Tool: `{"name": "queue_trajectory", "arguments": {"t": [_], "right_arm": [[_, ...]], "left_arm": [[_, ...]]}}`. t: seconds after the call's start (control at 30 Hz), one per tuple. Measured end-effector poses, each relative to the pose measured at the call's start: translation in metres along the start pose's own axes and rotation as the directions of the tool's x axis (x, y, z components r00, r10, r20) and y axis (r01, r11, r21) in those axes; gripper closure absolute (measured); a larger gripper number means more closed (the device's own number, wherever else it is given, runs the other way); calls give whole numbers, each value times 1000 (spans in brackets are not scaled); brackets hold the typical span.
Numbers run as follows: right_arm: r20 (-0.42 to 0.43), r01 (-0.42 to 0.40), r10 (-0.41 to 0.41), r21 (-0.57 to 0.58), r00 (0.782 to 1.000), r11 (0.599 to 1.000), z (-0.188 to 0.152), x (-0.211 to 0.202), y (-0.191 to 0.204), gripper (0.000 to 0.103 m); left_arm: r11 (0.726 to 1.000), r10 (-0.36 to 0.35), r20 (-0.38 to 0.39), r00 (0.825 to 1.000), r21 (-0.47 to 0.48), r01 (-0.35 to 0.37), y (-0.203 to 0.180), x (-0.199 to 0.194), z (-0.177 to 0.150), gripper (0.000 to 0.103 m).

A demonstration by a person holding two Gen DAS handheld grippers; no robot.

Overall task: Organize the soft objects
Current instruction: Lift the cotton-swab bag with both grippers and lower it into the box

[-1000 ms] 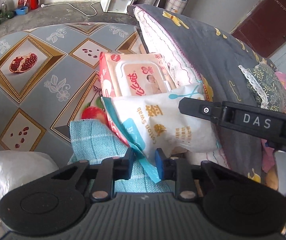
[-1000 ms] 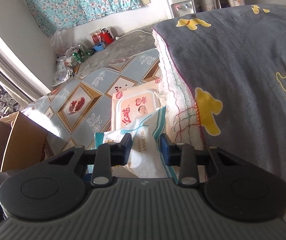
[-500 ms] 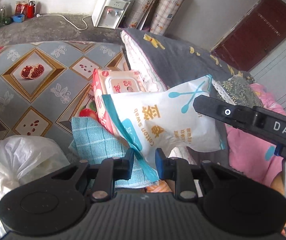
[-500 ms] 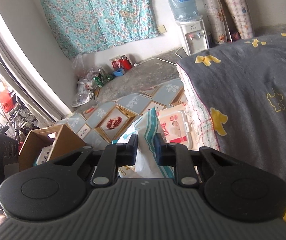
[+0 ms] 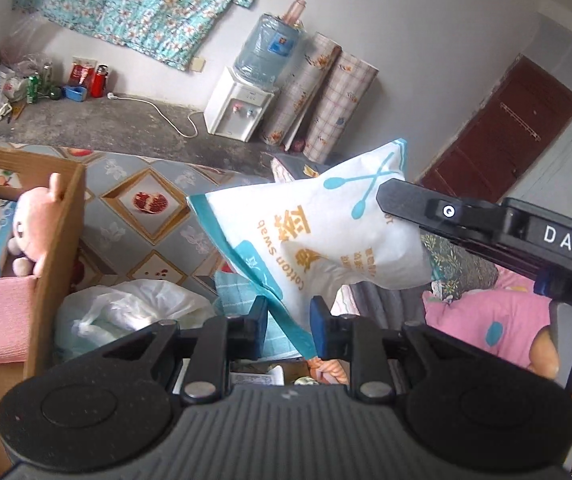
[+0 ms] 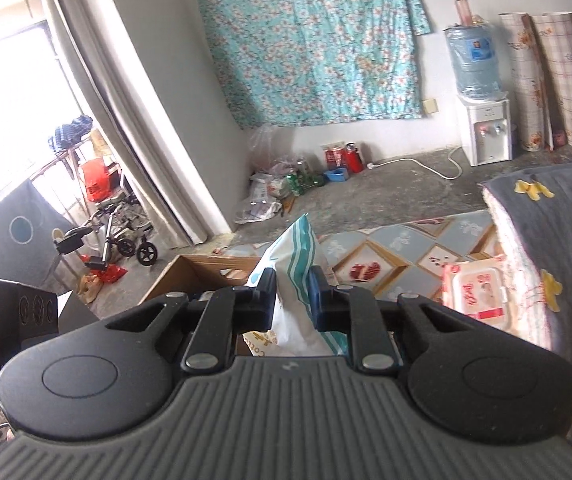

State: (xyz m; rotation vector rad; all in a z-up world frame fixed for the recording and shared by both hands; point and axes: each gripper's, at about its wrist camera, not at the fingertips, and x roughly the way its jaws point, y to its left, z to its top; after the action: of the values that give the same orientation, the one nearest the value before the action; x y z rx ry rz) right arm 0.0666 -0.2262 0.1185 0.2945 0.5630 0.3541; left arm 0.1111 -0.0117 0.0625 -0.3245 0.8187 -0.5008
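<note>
A white and teal cotton swab bag point(image 5: 317, 240) hangs in the air between both grippers. My left gripper point(image 5: 287, 316) is shut on its teal lower edge. My right gripper point(image 6: 291, 296) is shut on the other end of the cotton swab bag point(image 6: 293, 248); in the left wrist view one of its black fingers point(image 5: 401, 200) lies across the bag's upper right corner. A brown cardboard box point(image 5: 62, 240) stands to the left and holds a pink plush toy point(image 5: 34, 216). A pink wet wipes pack point(image 6: 477, 292) lies on the patterned mat beside the grey blanket point(image 6: 557, 240).
A teal checked cloth point(image 5: 238, 284) and a white plastic bag point(image 5: 126, 312) lie below the bag, next to the box. Pink bedding point(image 5: 485, 320) is at the right. A water dispenser point(image 5: 242, 108) and rolled mats stand by the far wall. A hand point(image 5: 545, 356) grips the right gripper's handle.
Both grippers rose with the cotton swab bag, lifting it off the wipes pack and swinging left until the cardboard box came into view. The right jaws closed tighter on the bag.
</note>
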Motion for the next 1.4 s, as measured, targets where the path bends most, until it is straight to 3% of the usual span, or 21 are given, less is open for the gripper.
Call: {"name": "queue_trajectory", "arguments": {"t": [0.13,0.2,0.37,0.5,0.63,0.77,0.87,0.9,0.93,1.0,1.13,1.2,1.27,1.4], "right_arm": [[-72,-120,117,-39,991,992,1,38,64,90],[-137,-188,181,-43,974,981,-2,65,94,97],[-282,-278,249,-70,927,958,-14,143,168,98],[-378,-292,245,-71,893,954,-31,206,207,98],[-440,-286,231,-62,868,956,-43,244,217,96],[-502,-268,194,-78,843,960,-51,267,210,93],[-567,-274,154,-133,809,952,-60,280,214,72],[-582,-278,138,-158,801,947,-62,283,217,60],[-603,-290,118,-195,789,937,-67,289,220,48],[-640,-319,92,-247,762,915,-74,298,230,37],[-723,-386,47,-311,689,868,-95,323,245,29],[-740,-423,19,-363,673,830,-109,334,253,23],[-766,-466,-11,-402,643,788,-125,346,263,22],[-833,-539,-86,-429,547,725,-163,375,279,22]], "left_arm": [[997,45,81,996,-62,-40,39,-46,-8,83],[993,72,115,991,-102,-60,60,-67,-13,84],[968,162,135,978,-215,-131,116,-91,-23,85],[928,227,102,968,-323,-184,168,-91,-30,85],[890,319,94,943,-372,-264,208,-99,-37,86],[875,375,111,920,-369,-312,227,-117,-47,74],[865,417,120,901,-357,-352,232,-131,-53,62],[861,430,126,894,-356,-364,233,-137,-55,59],[857,444,137,885,-354,-375,235,-143,-57,57],[849,471,161,867,-350,-396,236,-157,-62,54],[830,525,220,822,-347,-437,239,-186,-70,42],[815,552,240,799,-360,-454,242,-200,-73,39],[803,568,253,783,-379,-460,246,-211,-76,37],[777,597,258,760,-420,-468,259,-227,-84,36]]}}
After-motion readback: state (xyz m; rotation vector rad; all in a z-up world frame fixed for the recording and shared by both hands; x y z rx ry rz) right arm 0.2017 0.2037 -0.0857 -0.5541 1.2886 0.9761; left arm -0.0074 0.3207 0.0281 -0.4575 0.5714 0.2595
